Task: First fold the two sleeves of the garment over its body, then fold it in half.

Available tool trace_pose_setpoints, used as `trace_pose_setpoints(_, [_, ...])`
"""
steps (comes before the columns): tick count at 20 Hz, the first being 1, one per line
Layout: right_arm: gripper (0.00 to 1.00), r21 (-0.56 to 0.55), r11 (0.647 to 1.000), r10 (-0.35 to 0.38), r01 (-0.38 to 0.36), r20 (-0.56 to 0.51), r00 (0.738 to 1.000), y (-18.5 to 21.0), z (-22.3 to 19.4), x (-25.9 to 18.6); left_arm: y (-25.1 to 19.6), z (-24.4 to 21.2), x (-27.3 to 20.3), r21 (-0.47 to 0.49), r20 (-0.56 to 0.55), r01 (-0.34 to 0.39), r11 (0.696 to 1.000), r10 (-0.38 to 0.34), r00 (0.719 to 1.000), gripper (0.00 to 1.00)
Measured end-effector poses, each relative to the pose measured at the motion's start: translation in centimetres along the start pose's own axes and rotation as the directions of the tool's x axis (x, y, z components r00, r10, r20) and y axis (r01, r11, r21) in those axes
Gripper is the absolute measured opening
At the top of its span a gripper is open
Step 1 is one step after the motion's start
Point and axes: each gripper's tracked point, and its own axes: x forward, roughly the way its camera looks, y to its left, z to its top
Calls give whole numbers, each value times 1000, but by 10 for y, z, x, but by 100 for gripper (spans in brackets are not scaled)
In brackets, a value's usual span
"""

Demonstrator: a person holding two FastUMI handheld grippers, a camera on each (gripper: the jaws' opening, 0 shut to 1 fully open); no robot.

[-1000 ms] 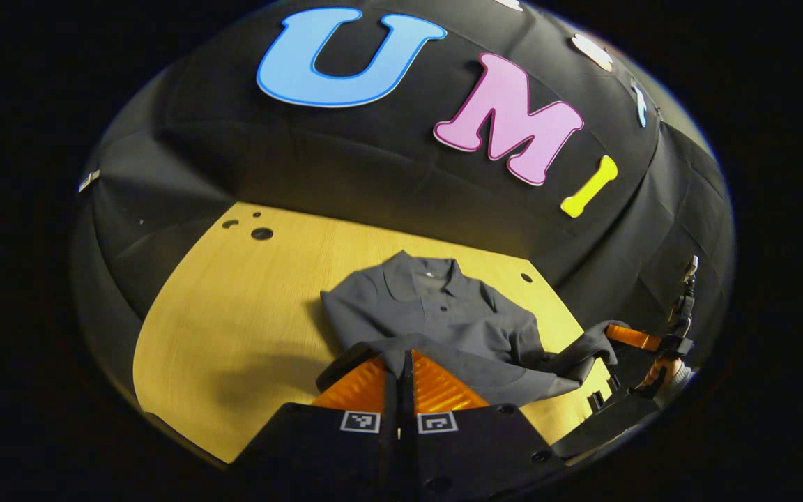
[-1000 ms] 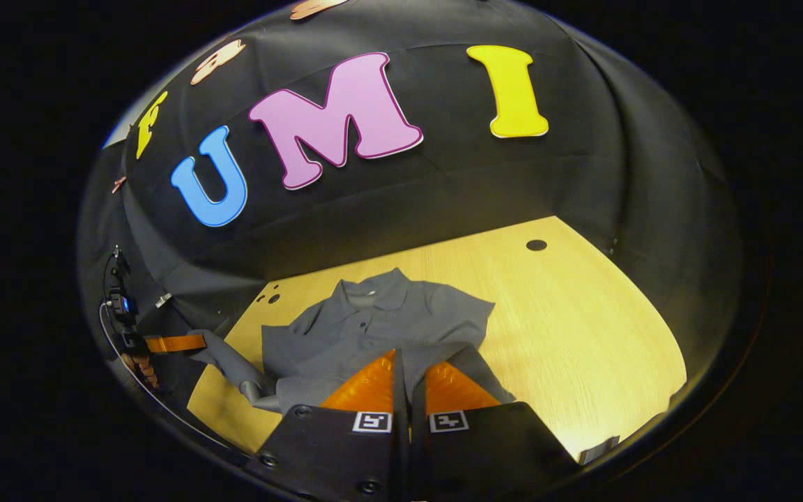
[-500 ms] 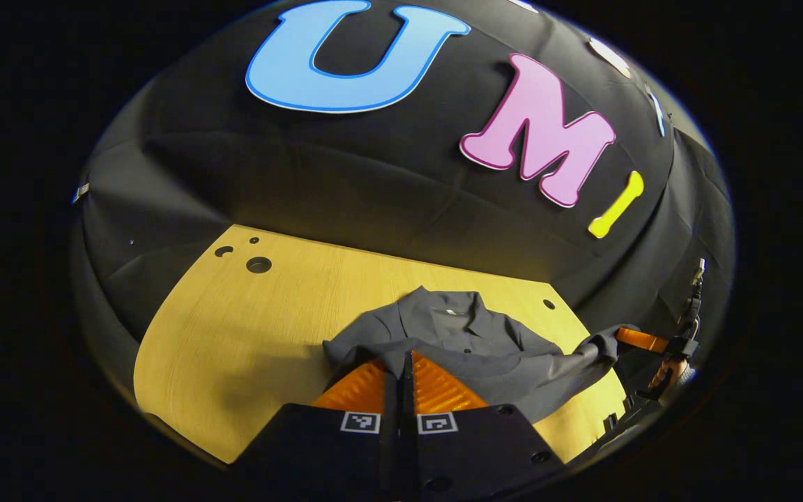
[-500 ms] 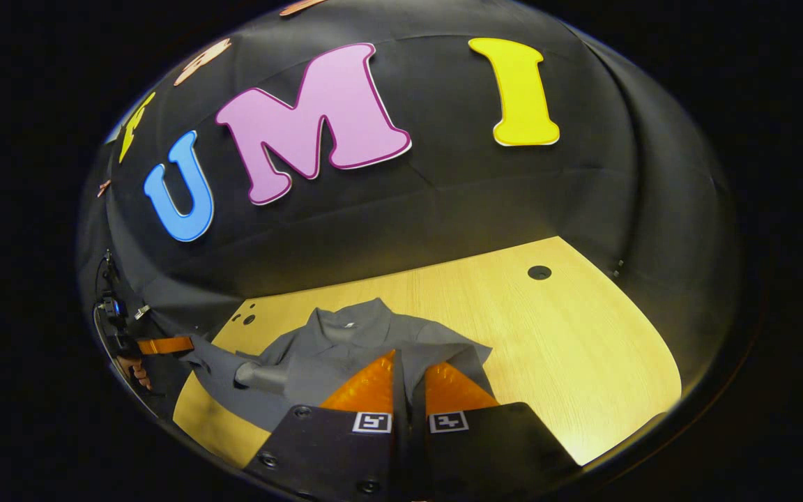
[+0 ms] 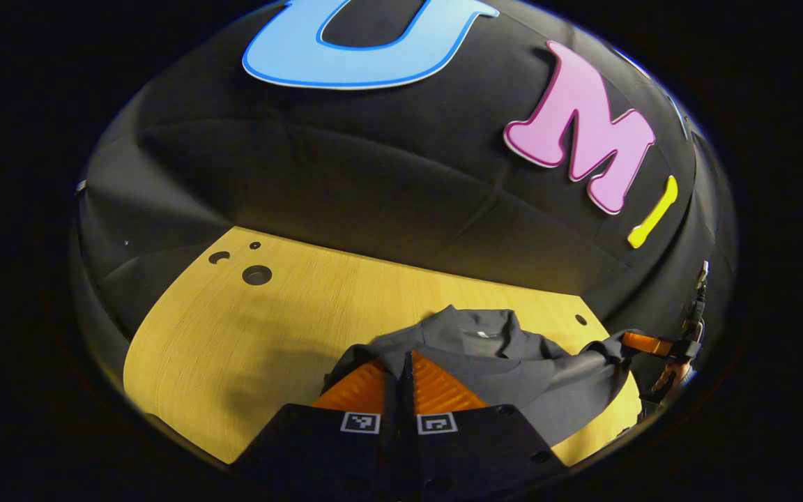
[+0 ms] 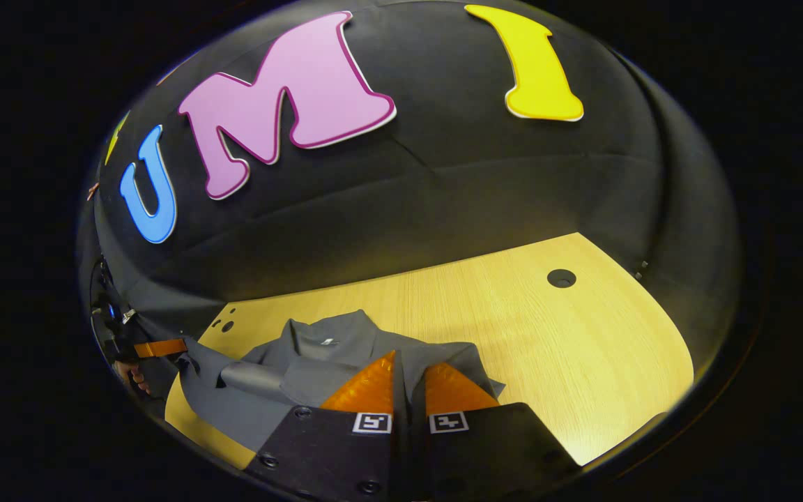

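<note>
Grey soft garment (image 5: 506,362) lies on the wooden table (image 5: 248,335), each hem corner pinched between closed jaws of left gripper (image 5: 406,357) and right gripper (image 6: 408,357), light, likely sagging between both grips

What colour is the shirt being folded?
The shirt is plain dark grey, with a collar; it shows best in the right gripper view.

Left tongs (image 5: 406,366): black housing, 2 square coded tags, round screws. Right tongs (image 6: 408,376): same.
</note>
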Motion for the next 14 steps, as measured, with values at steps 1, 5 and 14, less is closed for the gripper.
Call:
trace_pose_setpoints(1, [5,-1,1000,1,-1,-12,1000,-3,-4,10,3,-3,11,13,-8,-12,1000,12,1000,2])
trace_pose_setpoints(5, [5,-12,1000,-4,3,-59,998,-15,-24,48,15,-22,50,45,-48,-56,997,58,997,5])
trace_pose_setpoints(14, [6,21,999,-44,49,-173,984,-38,-72,96,41,-78,99,36,-182,-118,992,123,976,6])
